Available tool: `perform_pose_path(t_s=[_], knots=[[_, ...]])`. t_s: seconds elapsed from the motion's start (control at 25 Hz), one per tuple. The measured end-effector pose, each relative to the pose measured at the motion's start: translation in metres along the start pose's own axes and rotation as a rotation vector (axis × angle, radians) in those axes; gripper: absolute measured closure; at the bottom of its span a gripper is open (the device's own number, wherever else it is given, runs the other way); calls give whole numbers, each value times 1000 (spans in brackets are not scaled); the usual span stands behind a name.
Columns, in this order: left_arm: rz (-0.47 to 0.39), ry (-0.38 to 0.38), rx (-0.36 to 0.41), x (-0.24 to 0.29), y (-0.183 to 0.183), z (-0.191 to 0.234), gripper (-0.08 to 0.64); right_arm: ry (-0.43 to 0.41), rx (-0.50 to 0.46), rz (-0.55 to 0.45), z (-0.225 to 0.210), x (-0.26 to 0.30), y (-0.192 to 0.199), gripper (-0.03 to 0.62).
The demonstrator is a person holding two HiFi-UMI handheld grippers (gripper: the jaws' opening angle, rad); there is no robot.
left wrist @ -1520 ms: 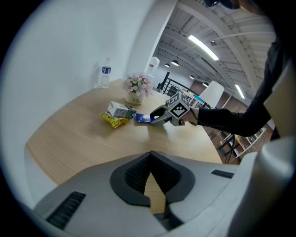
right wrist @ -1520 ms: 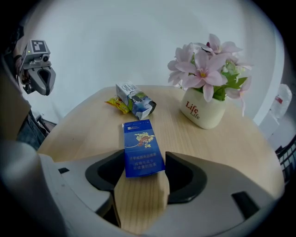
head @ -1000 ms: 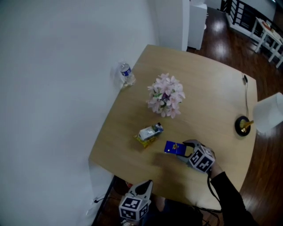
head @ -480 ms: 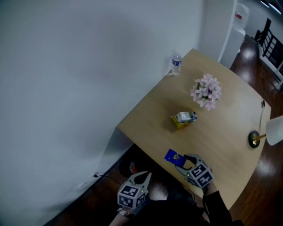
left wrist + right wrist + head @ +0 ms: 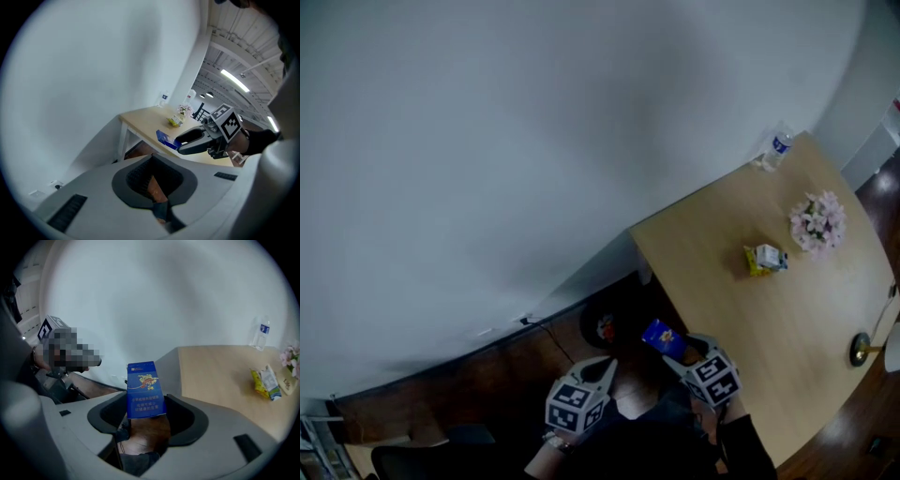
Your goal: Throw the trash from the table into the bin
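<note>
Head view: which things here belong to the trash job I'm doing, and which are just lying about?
Belongs to the job:
- blue packet, clamped in the right tool
- yellow-and-white wrappers on the table
- dark round thing under the table's edge, possibly the bin

Just lying about:
- water bottle
- pink flowers
- brass lamp base

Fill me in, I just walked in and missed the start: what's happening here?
A person with a gripper in each hand is clearing trash. The right gripper is clamped on a small blue box, held beyond the edge of the table, over the floor. The left gripper is shut and empty. A crumpled yellow and white wrapper lies on the table, which also holds a water bottle and flowers.
</note>
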State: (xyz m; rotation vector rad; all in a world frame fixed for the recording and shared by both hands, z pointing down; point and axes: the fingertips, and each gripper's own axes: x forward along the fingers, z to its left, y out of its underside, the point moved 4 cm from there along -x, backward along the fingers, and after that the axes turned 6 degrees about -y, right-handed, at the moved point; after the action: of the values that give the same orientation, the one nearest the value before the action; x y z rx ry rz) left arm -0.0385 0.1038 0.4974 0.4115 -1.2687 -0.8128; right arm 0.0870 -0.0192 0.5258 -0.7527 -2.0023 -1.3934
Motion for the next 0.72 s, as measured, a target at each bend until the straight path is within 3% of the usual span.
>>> perform_pose_path(t_s=[0.4,0.72], knots=[[-12,-115,-130,-35,44,86,555,-136,-76,141,60,113,-14,321],[44,-143,-183,-2,99,144,555,-90,22,285,46,230,28,321]])
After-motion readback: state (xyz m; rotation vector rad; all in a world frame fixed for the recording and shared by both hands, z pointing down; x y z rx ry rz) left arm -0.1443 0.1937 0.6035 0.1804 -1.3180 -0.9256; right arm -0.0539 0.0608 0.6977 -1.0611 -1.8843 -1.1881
